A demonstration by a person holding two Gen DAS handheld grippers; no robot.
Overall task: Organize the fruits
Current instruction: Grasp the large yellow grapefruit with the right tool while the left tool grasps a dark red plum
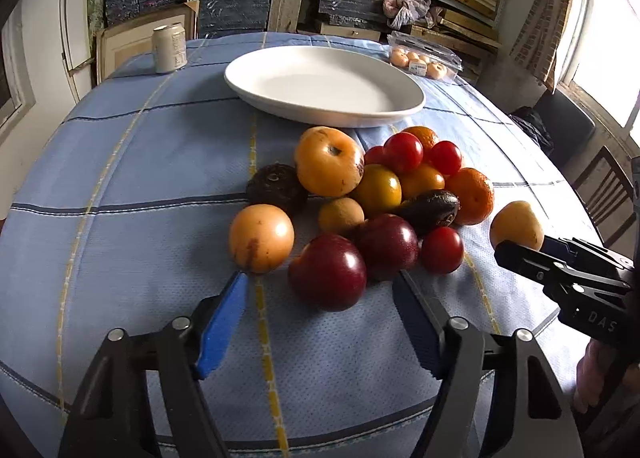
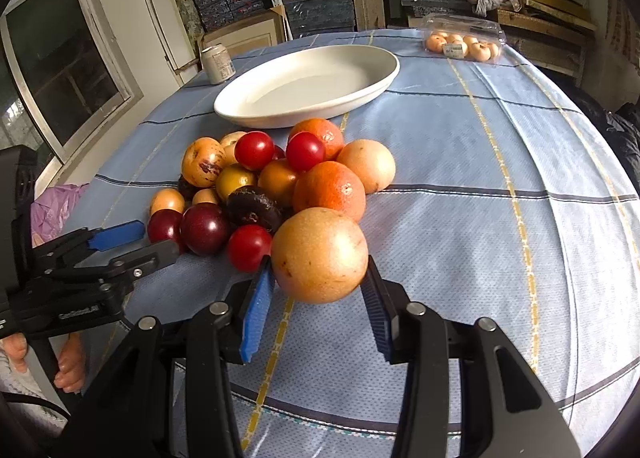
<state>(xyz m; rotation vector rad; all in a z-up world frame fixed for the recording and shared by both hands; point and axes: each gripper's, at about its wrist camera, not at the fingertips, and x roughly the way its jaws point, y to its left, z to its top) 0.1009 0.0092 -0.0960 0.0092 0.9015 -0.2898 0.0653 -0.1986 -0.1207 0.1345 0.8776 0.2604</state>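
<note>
Right tongs (image 2: 318, 290) clench a round yellow-orange fruit (image 2: 319, 255) without a long axis; left tongs (image 1: 320, 282) gape.

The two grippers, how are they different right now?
The right gripper has a round yellow-orange fruit between its fingers; the left gripper holds nothing. The left gripper's fingers are spread wide, with a dark red plum just ahead. Both have blue finger pads and black frames.
</note>
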